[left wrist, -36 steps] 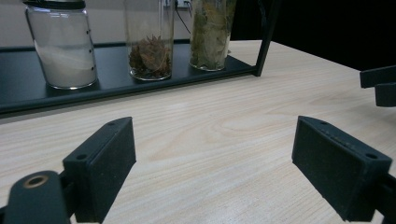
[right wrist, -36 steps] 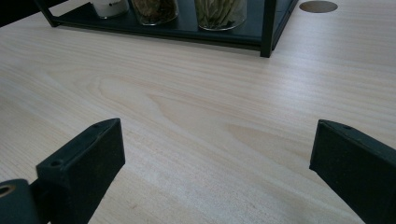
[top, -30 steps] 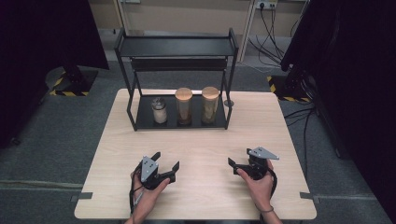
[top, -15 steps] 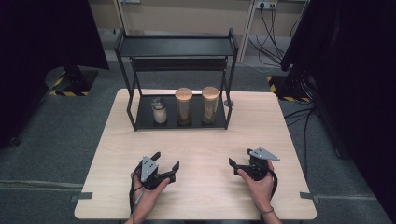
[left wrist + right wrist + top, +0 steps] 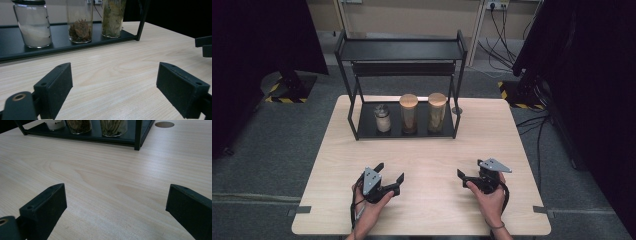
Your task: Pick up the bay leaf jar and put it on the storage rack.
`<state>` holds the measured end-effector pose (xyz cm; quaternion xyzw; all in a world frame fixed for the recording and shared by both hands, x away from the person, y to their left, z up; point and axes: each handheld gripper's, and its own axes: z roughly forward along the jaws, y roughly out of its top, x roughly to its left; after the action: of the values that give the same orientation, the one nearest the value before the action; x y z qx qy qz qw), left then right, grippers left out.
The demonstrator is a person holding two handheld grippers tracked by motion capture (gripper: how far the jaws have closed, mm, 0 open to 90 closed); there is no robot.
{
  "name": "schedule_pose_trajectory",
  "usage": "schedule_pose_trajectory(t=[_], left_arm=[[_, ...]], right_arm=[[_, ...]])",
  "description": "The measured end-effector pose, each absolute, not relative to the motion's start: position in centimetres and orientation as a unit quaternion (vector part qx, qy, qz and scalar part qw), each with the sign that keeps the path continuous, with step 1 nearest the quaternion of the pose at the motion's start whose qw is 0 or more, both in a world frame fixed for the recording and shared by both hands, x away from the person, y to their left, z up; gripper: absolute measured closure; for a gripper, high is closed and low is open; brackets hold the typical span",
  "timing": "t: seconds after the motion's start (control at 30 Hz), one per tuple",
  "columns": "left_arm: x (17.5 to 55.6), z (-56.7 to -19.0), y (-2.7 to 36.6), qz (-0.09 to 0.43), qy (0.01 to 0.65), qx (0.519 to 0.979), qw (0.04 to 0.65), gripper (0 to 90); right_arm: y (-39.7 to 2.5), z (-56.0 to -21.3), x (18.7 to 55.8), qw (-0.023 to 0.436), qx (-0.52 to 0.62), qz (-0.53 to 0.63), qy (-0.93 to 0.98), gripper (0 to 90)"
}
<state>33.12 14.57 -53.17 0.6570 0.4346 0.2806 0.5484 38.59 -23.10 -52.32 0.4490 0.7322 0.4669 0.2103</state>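
A black two-tier rack (image 5: 399,50) stands at the back of the light wooden table (image 5: 427,150). On its lower shelf are a short jar of white powder (image 5: 382,119) (image 5: 33,25), a tall wooden-lidded jar of brown pieces (image 5: 408,113) (image 5: 80,22) and a tall jar of dried leaves (image 5: 437,111) (image 5: 112,17). My left gripper (image 5: 390,171) (image 5: 115,87) rests near the front edge, open, with bare wood between its jaws. My right gripper (image 5: 469,169) (image 5: 116,207) sits to its right, also open and empty. Both point toward the rack, well short of it.
A round cable hole (image 5: 164,124) (image 5: 456,110) lies in the tabletop just right of the rack's front post (image 5: 138,135). The right gripper's jaw tips (image 5: 203,46) appear at the edge of the left gripper view. Dark curtains and cables surround the table on grey floor.
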Motion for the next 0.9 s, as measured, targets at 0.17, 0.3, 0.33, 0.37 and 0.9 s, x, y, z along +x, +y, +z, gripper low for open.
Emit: schedule_pose_trajectory(t=[0.17, 0.3, 0.33, 0.37, 0.9], left_arm=[[33.13, -53.17, 14.55, 0.280, 0.435, 0.656, 0.549, 13.0], [33.14, -53.17, 14.57, 0.280, 0.435, 0.656, 0.549, 13.0], [33.14, -53.17, 14.59, 0.279, 0.436, 0.657, 0.548, 13.0], [33.14, -53.17, 14.59, 0.279, 0.436, 0.657, 0.548, 13.0], [33.14, -53.17, 14.58, 0.280, 0.436, 0.657, 0.547, 13.1]], right_arm=[[-23.16, -52.32, 38.58, 0.210, 0.450, 0.469, 0.730, 3.2], [-23.20, -52.32, 38.58, 0.209, 0.452, 0.470, 0.729, 3.2], [-23.21, -52.32, 38.59, 0.208, 0.452, 0.470, 0.729, 3.2], [-23.22, -52.32, 38.60, 0.208, 0.452, 0.471, 0.728, 3.2], [-23.28, -52.32, 38.52, 0.209, 0.454, 0.473, 0.726, 3.2]])
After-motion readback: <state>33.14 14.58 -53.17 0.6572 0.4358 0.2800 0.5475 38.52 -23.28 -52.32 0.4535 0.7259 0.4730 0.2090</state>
